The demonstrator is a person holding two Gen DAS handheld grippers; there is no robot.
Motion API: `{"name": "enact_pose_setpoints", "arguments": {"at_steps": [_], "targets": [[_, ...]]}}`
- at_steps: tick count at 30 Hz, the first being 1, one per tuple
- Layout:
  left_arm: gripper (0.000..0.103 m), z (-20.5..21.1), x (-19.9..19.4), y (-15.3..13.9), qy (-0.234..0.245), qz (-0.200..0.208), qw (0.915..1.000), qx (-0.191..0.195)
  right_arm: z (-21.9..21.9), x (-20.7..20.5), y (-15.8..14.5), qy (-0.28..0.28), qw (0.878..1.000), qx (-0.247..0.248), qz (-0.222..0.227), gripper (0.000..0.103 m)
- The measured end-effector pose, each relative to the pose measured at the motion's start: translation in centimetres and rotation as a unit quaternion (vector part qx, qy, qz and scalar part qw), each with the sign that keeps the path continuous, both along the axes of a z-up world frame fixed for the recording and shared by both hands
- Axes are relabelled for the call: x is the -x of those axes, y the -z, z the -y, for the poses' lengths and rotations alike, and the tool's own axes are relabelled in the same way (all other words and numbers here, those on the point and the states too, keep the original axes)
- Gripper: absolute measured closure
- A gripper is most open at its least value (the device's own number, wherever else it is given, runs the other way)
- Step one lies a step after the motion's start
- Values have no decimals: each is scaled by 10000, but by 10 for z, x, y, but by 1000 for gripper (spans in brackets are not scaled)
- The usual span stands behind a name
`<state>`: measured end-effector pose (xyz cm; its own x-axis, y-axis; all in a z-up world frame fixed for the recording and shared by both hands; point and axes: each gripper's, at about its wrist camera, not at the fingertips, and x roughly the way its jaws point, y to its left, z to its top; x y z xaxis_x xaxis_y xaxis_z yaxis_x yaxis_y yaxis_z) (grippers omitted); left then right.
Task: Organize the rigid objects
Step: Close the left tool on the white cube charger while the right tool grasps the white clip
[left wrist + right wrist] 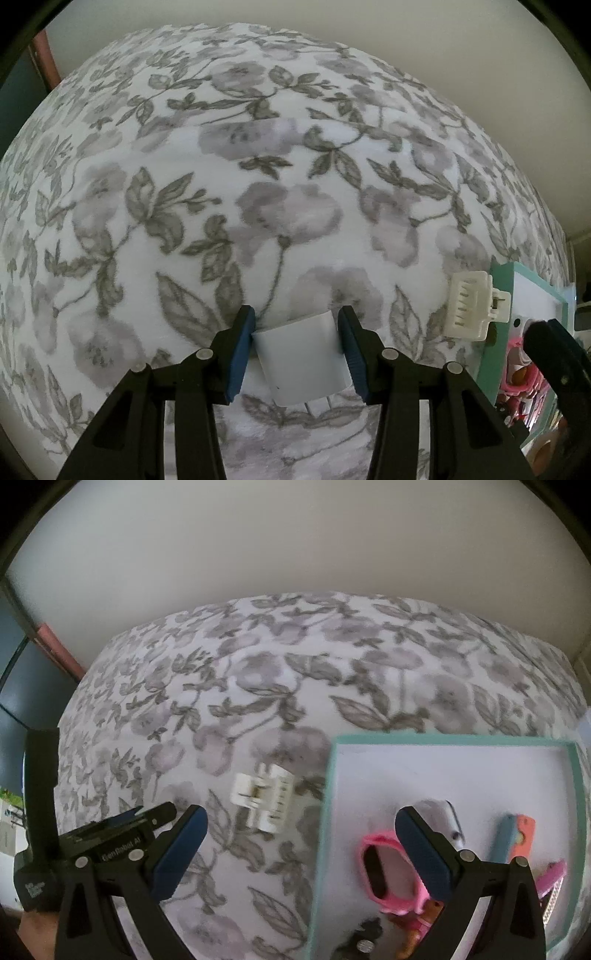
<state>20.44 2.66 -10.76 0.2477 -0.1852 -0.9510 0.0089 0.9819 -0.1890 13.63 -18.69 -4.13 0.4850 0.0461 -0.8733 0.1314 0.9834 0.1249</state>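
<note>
My left gripper (297, 334) is shut on a white plug adapter (303, 360), its two metal prongs pointing back toward the camera, held just above the floral bedspread (258, 184). A white hair claw clip (467, 304) lies to its right, next to the teal-rimmed tray (496, 295). In the right wrist view my right gripper (301, 834) is open and empty, hovering over the tray's left rim (325, 812). The claw clip (264, 797) lies on the bedspread just ahead between the fingers. The tray holds pink sunglasses (388, 871) and several small items.
In the tray lie a blue and orange case (515, 836), a white object (445, 812), a pink comb-like piece (552, 882) and a small black piece (364, 932). The left gripper's body (74, 849) shows at the left. A cream wall (295, 546) stands behind the bed.
</note>
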Motion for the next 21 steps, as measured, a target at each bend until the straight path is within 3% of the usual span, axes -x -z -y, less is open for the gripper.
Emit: {"name": "enact_pose_setpoints", "arguments": {"at_steps": [11, 21], "targets": [[47, -47, 17, -3, -236, -180, 9992, 253, -16, -19, 12, -60, 9995, -153, -259, 26], [47, -38, 27, 0, 28, -319, 9994, 144, -34, -30, 23, -268, 9984, 14, -504, 45]]}}
